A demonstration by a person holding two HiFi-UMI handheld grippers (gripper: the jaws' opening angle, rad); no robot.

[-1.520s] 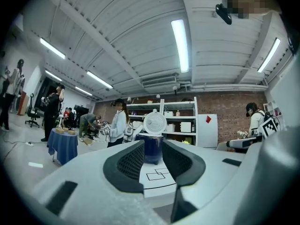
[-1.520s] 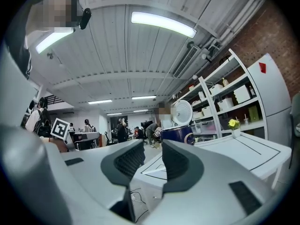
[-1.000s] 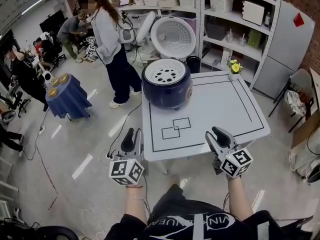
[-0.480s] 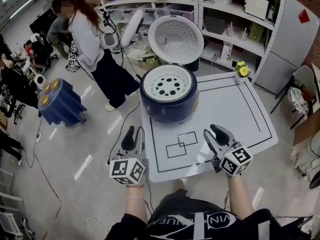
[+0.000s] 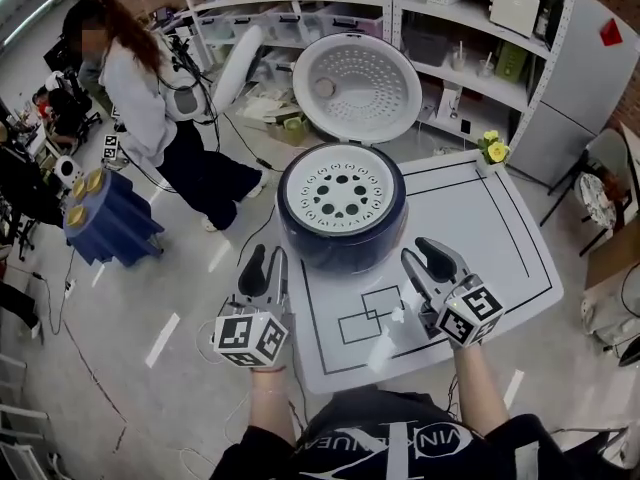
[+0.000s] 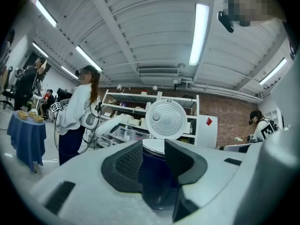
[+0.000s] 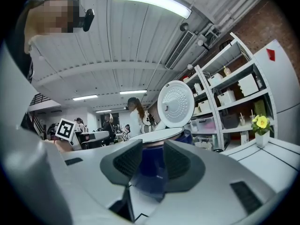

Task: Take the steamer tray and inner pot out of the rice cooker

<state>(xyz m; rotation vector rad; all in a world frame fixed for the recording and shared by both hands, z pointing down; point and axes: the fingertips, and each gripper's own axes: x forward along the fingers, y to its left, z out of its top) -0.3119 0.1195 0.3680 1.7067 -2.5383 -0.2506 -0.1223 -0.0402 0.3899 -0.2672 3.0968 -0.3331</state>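
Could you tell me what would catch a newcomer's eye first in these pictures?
The dark blue rice cooker on the white table stands out, its lid raised and the white perforated steamer tray sitting in its top. Nearer the camera, the left gripper and right gripper point toward it, both open and empty; the left one's jaws have just been opening.

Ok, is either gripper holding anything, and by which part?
Nothing held. Jaws of the left gripper, just opening wider, and of the right gripper stand apart, empty.
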